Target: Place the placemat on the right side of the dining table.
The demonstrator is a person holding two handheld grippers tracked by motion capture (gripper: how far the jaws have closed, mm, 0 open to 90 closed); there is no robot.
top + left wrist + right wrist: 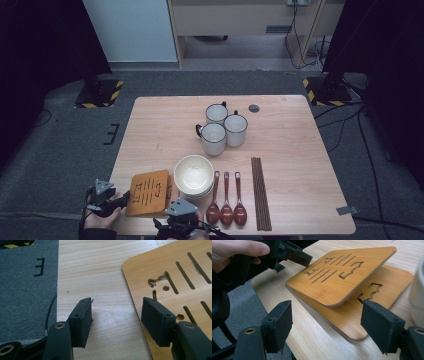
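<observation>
Two slotted wooden boards lie stacked at the table's front left. The top board (148, 192) (175, 277) (342, 275) sits tilted, its far right side raised off the lower board (170, 187) (387, 290). My left gripper (125, 200) (116, 307) (302, 258) is open at the top board's left edge, one jaw over the board and the other over bare table. My right gripper (175, 216) (327, 315) is open at the table's front edge, facing the near corner of the stack with nothing between its jaws.
A stack of cream bowls (194, 175) (418, 290) stands right beside the boards. Three dark red spoons (226, 200) and a bundle of chopsticks (260, 192) lie to the right. Three white mugs (220, 127) cluster further back on the table (300, 150).
</observation>
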